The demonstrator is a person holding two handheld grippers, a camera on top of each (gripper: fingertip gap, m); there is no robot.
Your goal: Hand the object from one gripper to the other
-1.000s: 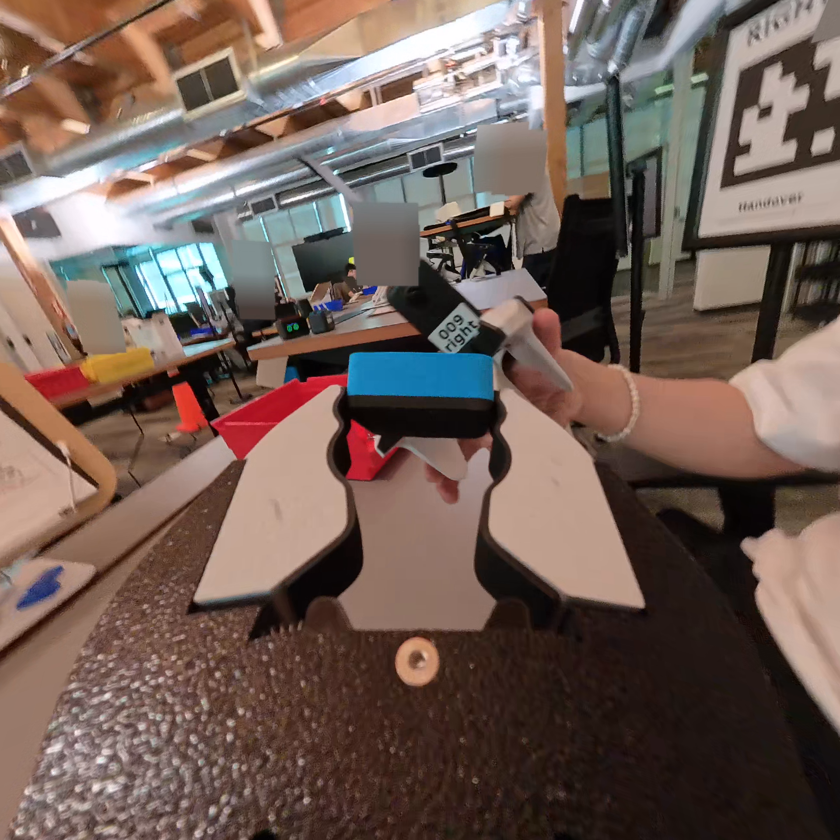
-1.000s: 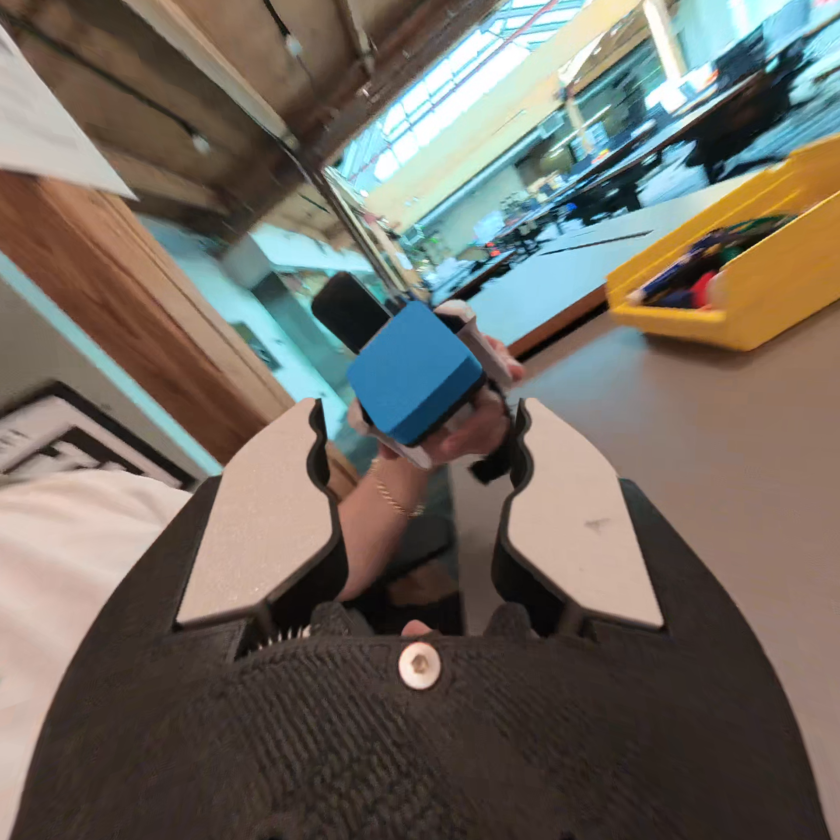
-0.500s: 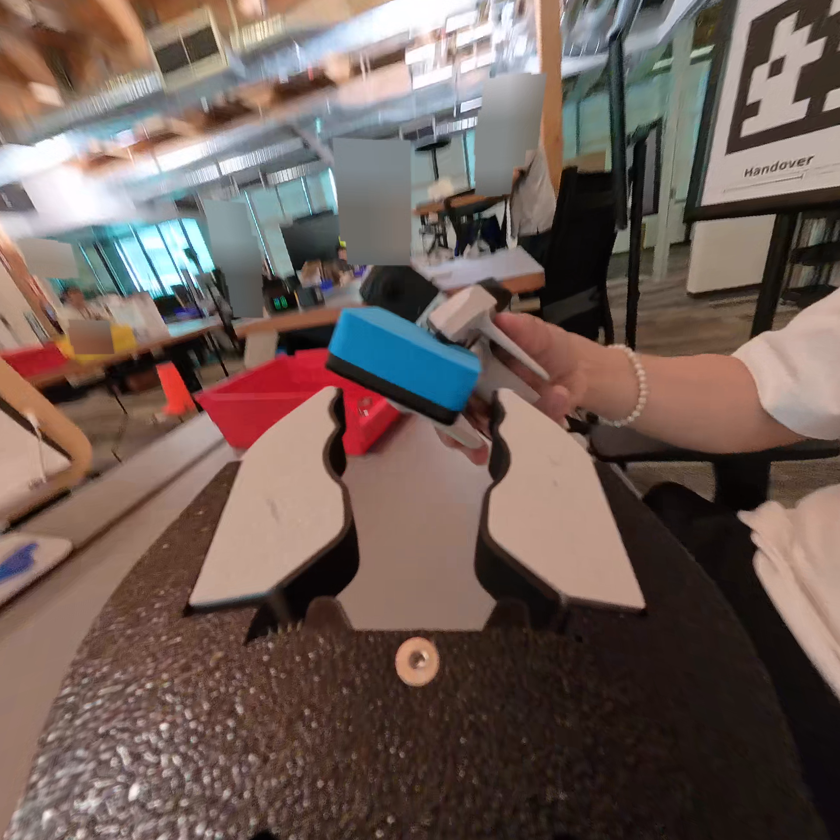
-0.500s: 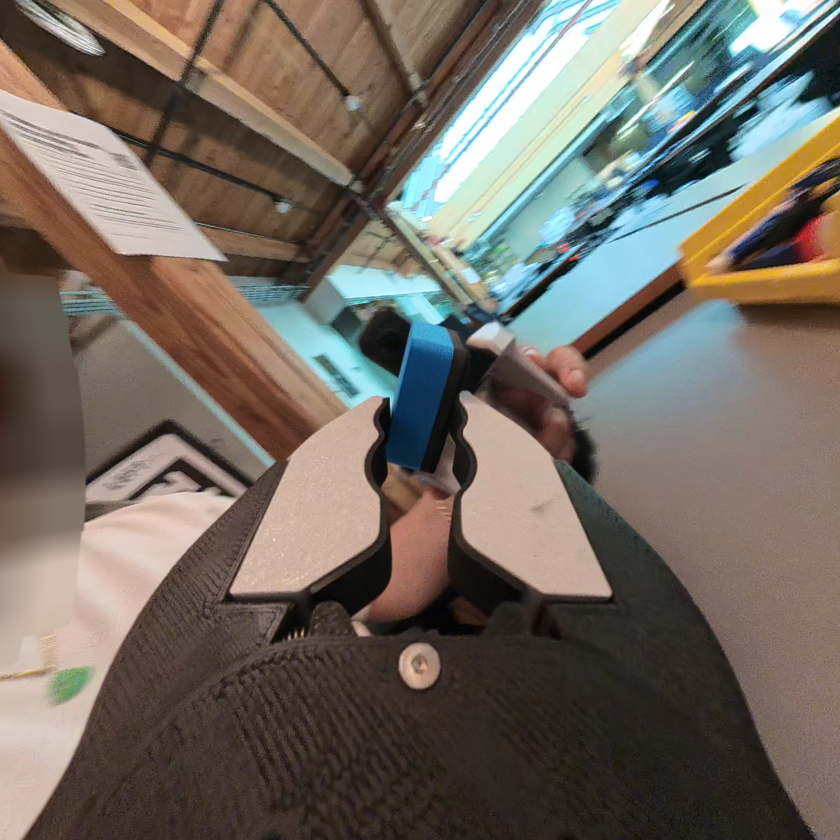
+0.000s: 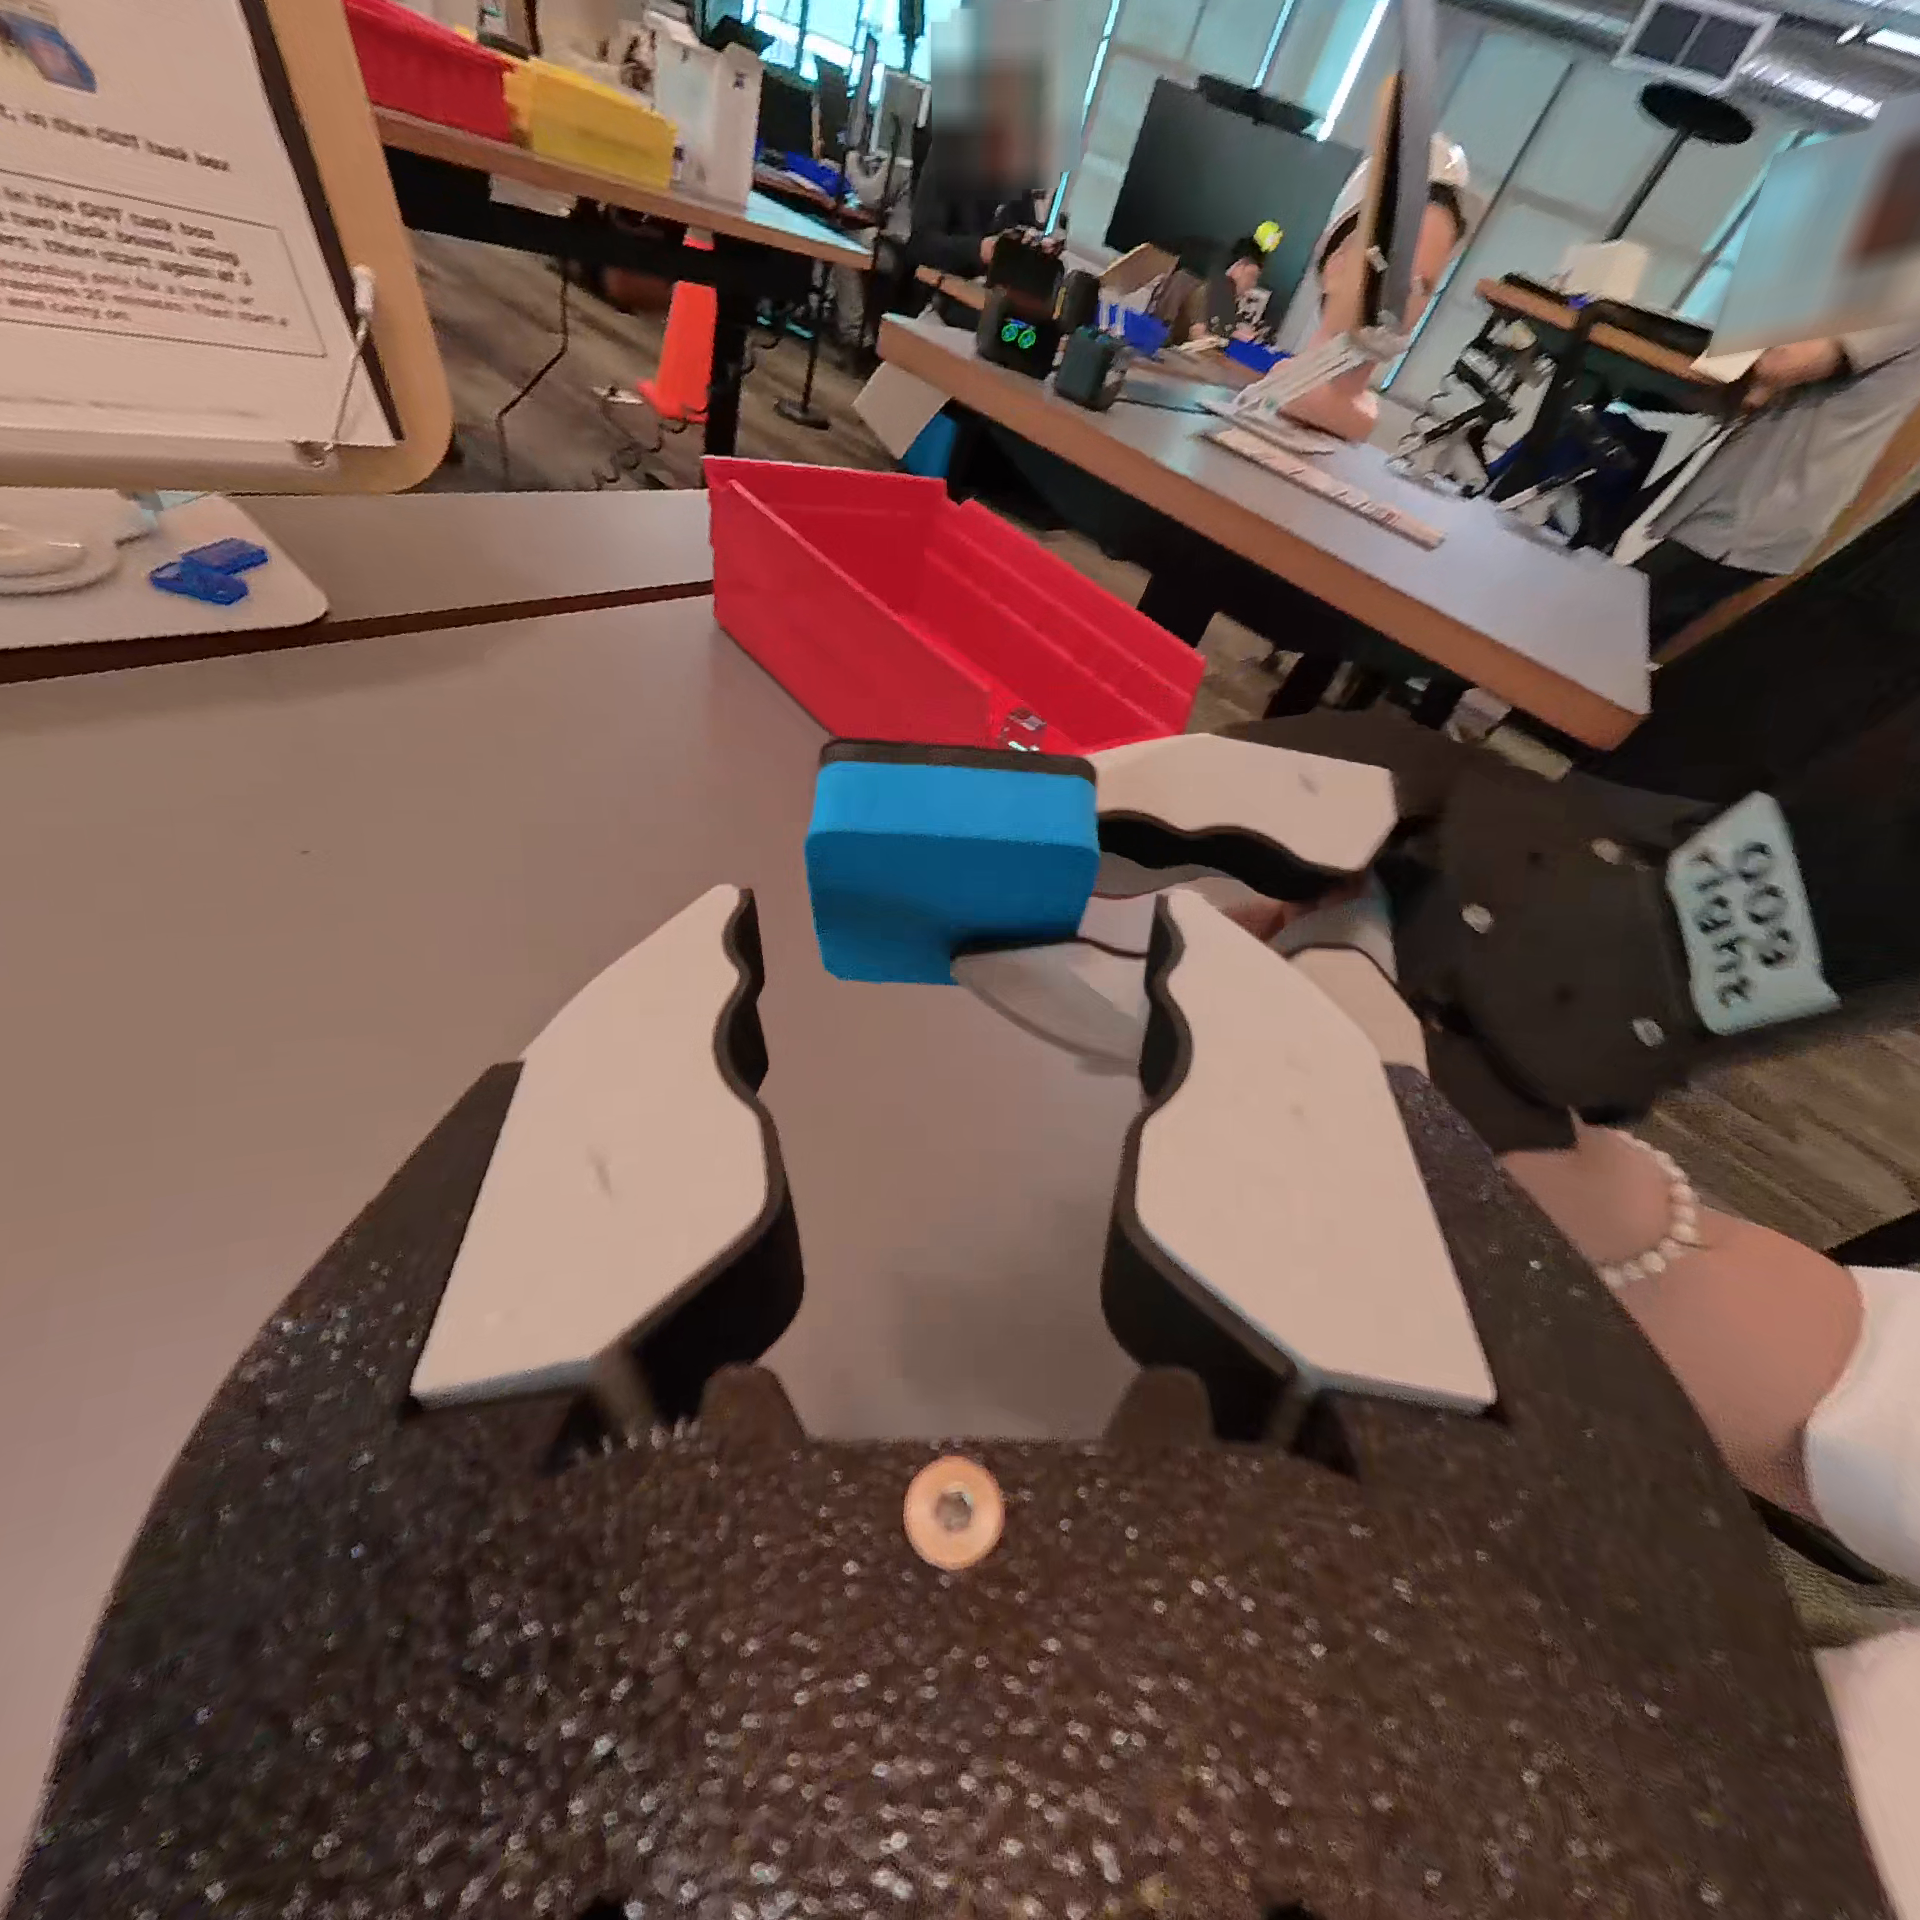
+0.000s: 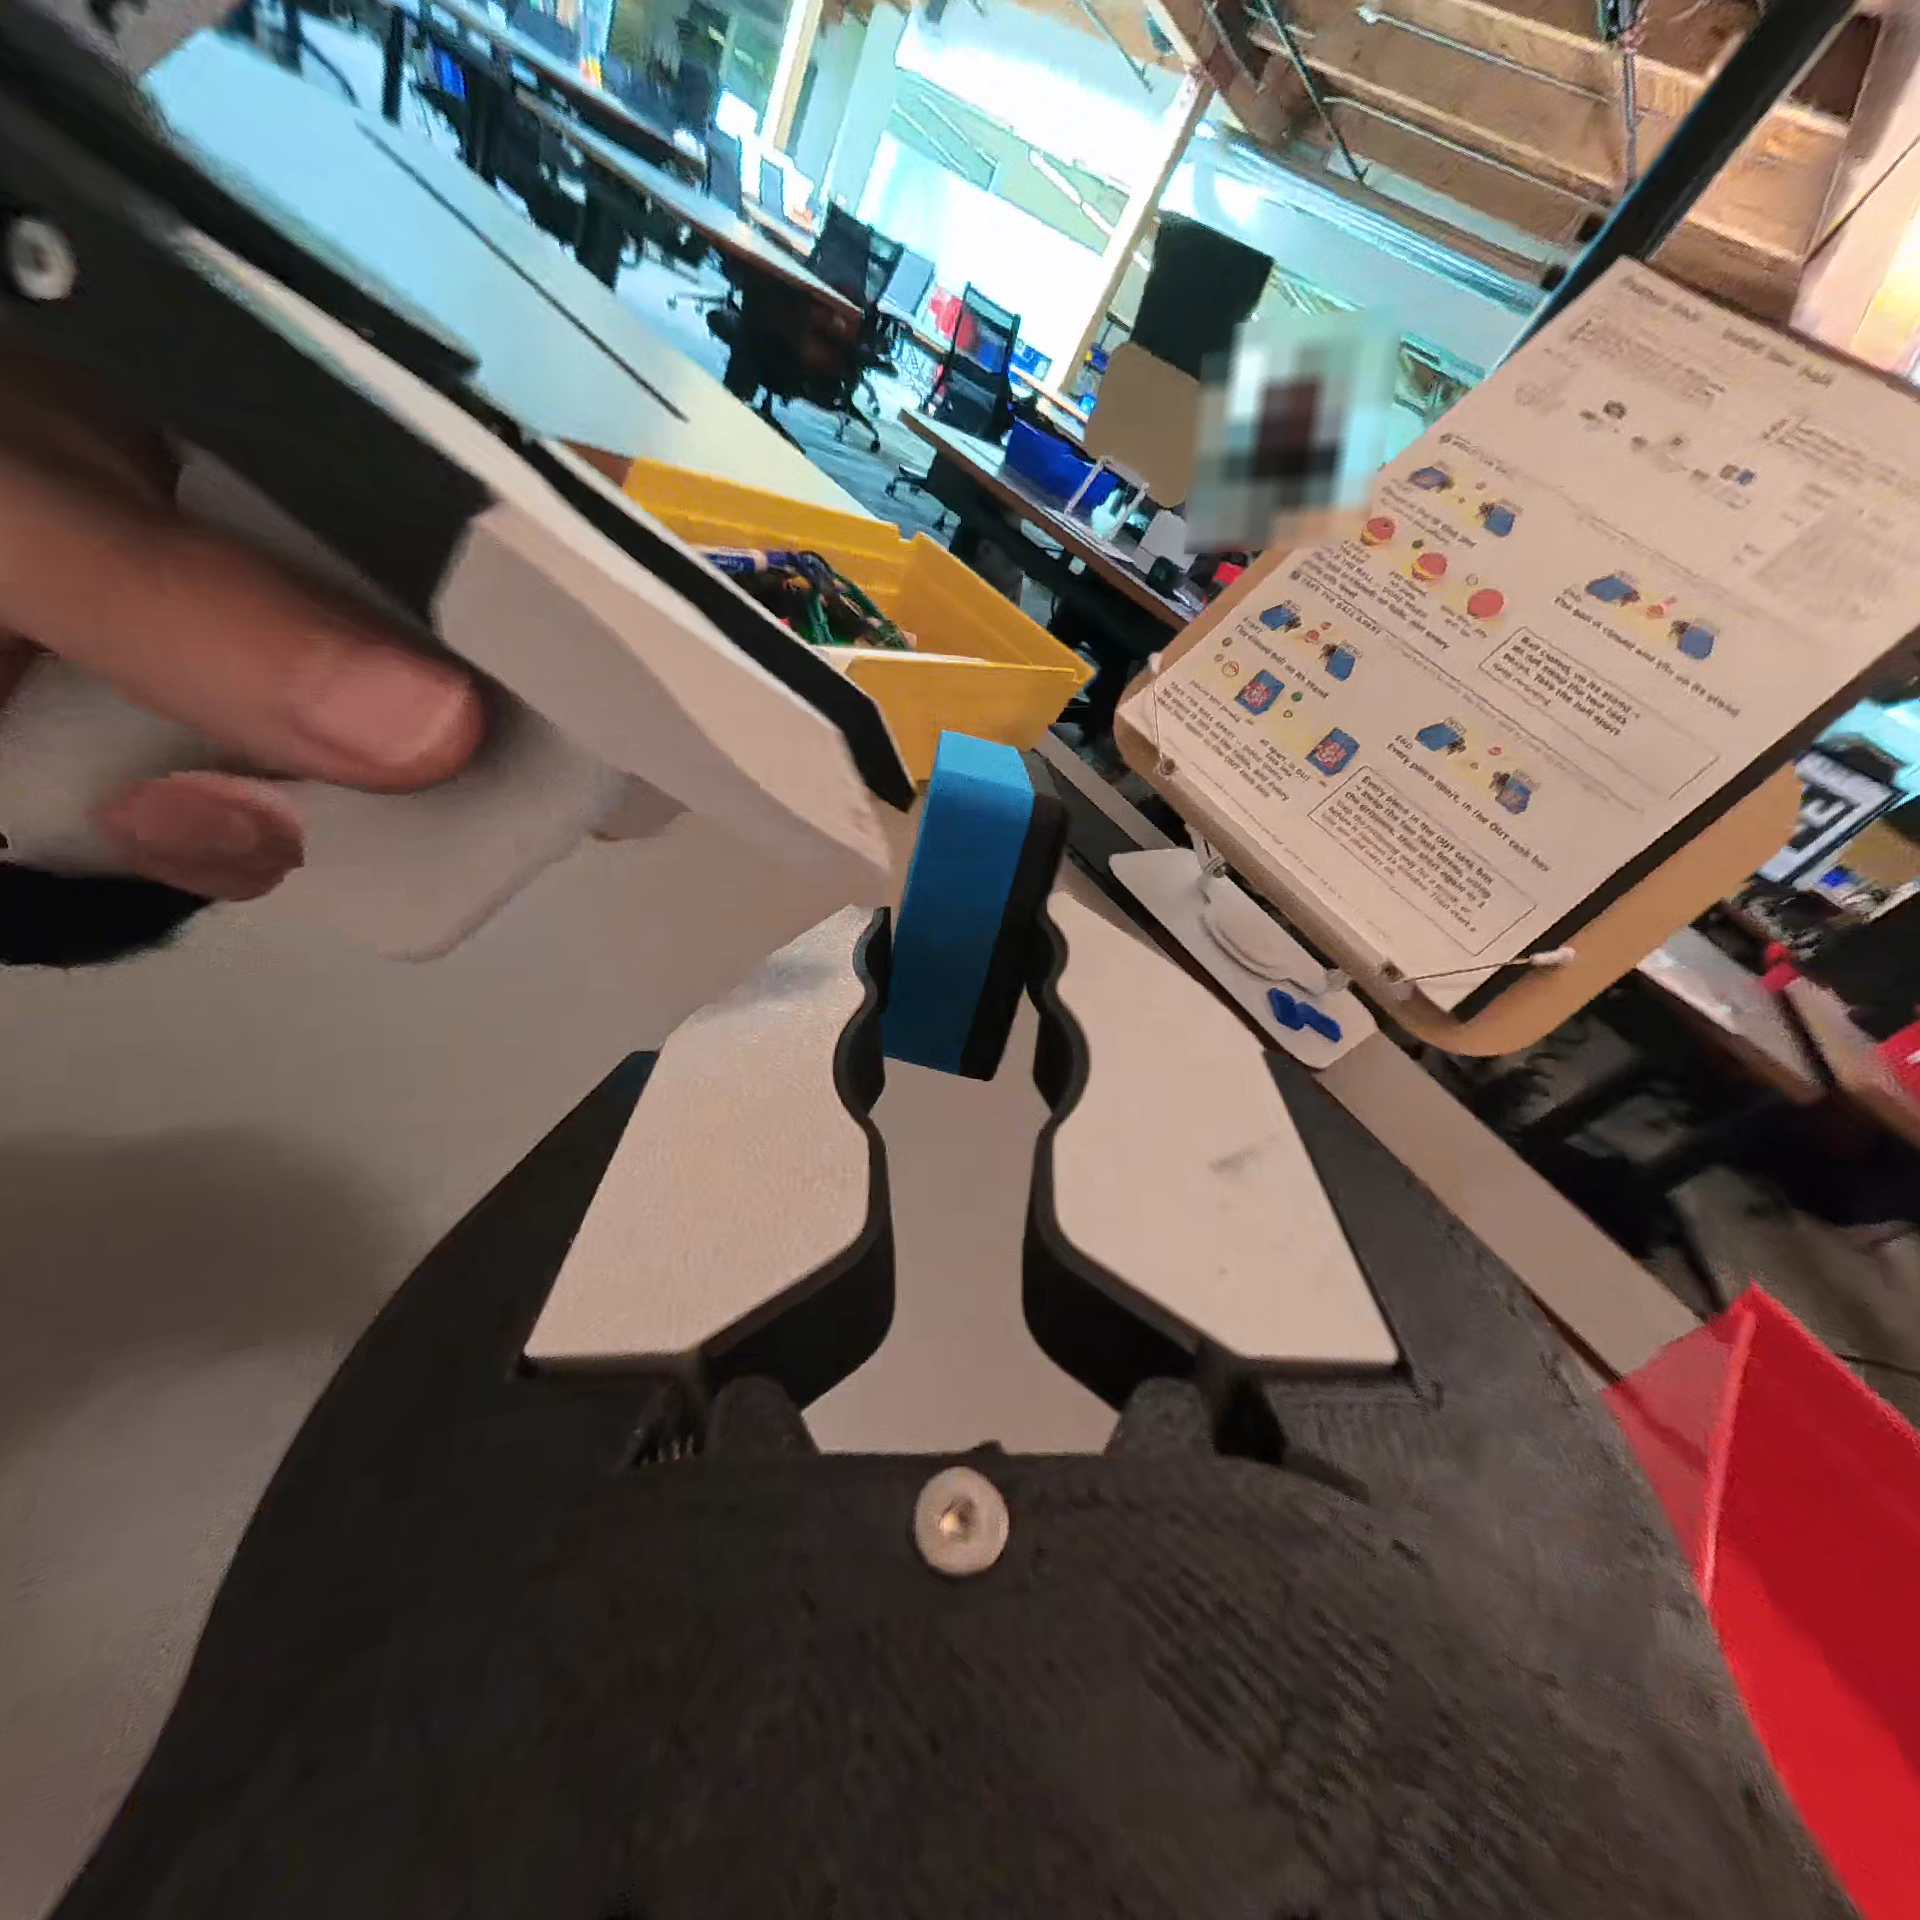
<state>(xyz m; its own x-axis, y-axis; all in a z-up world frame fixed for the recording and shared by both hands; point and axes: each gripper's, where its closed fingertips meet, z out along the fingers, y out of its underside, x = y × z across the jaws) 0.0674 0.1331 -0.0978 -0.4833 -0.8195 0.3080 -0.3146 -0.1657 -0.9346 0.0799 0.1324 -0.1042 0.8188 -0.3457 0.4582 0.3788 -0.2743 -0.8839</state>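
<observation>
The blue eraser point(image 6: 966, 914) has changed over: the right gripper point(image 6: 961, 997) now pinches it, while the left gripper point(image 5: 951, 925) has let go, jaws wide and empty.

Grey table point(image 5: 312, 831): red bin point(image 5: 935, 613) (open top), yellow bin point(image 6: 935, 634), document stand point(image 6: 1455, 727).

Left black two-finger gripper point(image 5: 951, 997) jaws spread wide, empty. Right black two-finger gripper point(image 6: 961, 971) jaws clamped, fingertips just beyond the left's, crossing from its right.
</observation>
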